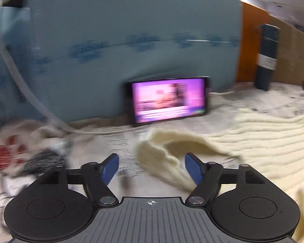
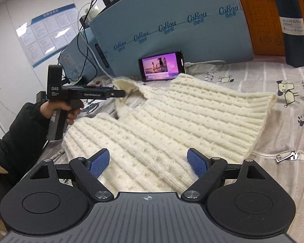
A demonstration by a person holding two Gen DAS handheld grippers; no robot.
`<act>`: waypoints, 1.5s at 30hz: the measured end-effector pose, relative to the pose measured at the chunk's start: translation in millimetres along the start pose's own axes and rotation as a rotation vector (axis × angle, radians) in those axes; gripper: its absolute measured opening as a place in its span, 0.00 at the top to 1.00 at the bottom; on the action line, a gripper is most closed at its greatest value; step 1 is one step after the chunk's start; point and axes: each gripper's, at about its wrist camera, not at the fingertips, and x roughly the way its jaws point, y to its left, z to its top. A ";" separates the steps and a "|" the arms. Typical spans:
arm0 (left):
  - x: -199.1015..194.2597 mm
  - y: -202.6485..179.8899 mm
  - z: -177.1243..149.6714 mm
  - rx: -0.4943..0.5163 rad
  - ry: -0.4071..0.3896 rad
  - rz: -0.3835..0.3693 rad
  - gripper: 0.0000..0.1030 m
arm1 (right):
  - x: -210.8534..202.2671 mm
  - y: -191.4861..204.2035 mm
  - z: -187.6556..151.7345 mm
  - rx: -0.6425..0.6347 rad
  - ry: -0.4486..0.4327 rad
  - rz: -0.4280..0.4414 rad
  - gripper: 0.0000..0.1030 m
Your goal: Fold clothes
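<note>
My right claw (image 2: 148, 163) sits wide and empty over the near hem of the cream knit sweater (image 2: 172, 121) spread on the bed sheet (image 2: 273, 133), left claw (image 1: 152, 167) equally wide by its sleeve, so a shallow pinch risks slipping off the loose knit.

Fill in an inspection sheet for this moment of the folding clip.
Surface: printed bedsheet, wrinkled.
Job's things: cream knit sweater spread out, one strap raised.
Clutter: lit phone leaning on a blue foam board; dark bottle; safety pin.
Grippers: left gripper jaws open by the strap; right gripper jaws open over the sweater.
Cables: white cable into the phone; black wires behind.
Surroundings: wall notice board.
</note>
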 end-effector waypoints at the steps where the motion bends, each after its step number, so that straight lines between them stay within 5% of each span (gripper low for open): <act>1: -6.9 5.9 -1.8 -0.008 -0.011 0.025 0.18 | -1.4 0.7 0.2 -0.002 0.005 0.000 0.19; 3: -26.6 10.8 -5.9 -0.035 -0.055 0.040 0.17 | -4.7 2.7 -0.4 -0.004 0.012 0.004 0.19; 5: -50.4 7.0 -13.1 -0.057 -0.126 -0.049 0.16 | -7.2 5.7 -1.5 -0.004 0.013 0.009 0.19; 8: -66.4 -9.5 -28.7 -0.067 -0.116 -0.336 0.14 | -10.0 14.7 -3.4 -0.025 0.024 -0.005 0.26; 10: -74.0 -21.6 -39.6 -0.071 -0.090 -0.542 0.14 | -8.8 20.7 -3.6 -0.050 0.038 -0.049 0.49; 11: -75.2 -29.4 -44.5 -0.057 -0.069 -0.614 0.14 | -9.8 23.4 -3.9 -0.064 0.042 -0.069 0.53; 15: -74.5 -55.6 -58.1 0.066 -0.019 -0.708 0.20 | -23.0 35.0 -6.5 -0.098 0.019 -0.062 0.76; 20: -94.3 -50.2 -63.2 0.062 -0.101 -0.811 0.22 | -50.5 61.2 -23.6 -0.136 -0.033 -0.046 0.78; 28: -123.7 -53.3 -88.9 0.102 -0.100 -0.815 0.20 | -72.4 102.1 -68.4 -0.157 -0.010 -0.001 0.75; 33: -140.6 -62.2 -94.5 0.155 -0.154 -0.721 0.14 | -69.9 117.5 -98.2 -0.138 0.081 0.001 0.65; 38: -140.1 -85.2 -76.2 0.286 -0.217 -0.498 0.12 | -84.3 125.1 -101.6 -0.133 0.023 0.056 0.47; 45: -115.3 -150.3 -69.0 0.583 -0.161 -0.488 0.11 | -73.2 119.0 -91.4 -0.139 -0.021 -0.002 0.33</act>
